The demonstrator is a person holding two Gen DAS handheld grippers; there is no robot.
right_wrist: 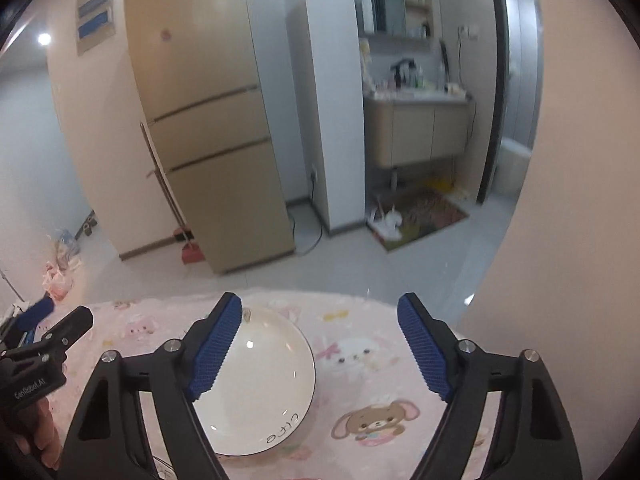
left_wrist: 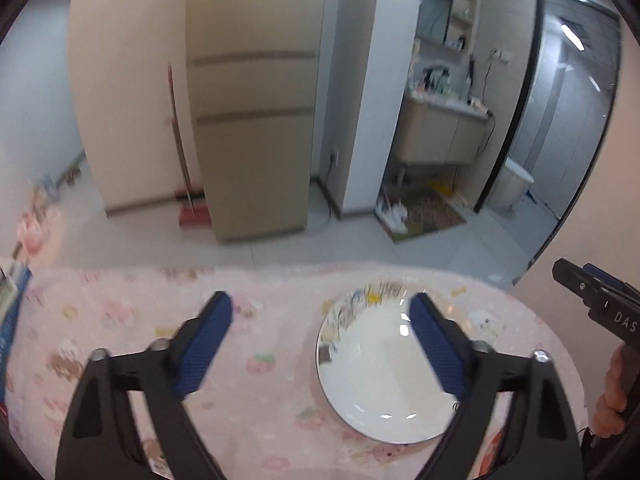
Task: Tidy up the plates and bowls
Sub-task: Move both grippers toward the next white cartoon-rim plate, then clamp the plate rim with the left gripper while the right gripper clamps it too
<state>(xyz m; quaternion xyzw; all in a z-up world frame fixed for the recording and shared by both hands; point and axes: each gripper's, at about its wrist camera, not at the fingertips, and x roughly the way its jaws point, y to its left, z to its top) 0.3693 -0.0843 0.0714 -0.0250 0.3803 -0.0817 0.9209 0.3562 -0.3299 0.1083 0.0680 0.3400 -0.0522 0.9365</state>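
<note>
The supporting surface is a table with a rounded far edge, covered by a pink cloth printed with cartoon rabbits and bears. One white plate with a dark rim lies flat directly on the cloth, under the left finger of the right tongs in the right wrist view and under the right finger of the left tongs in the left wrist view. A blue-edged object, too blurred to identify, sits at the table's left edge, well left of the left tongs.
</note>
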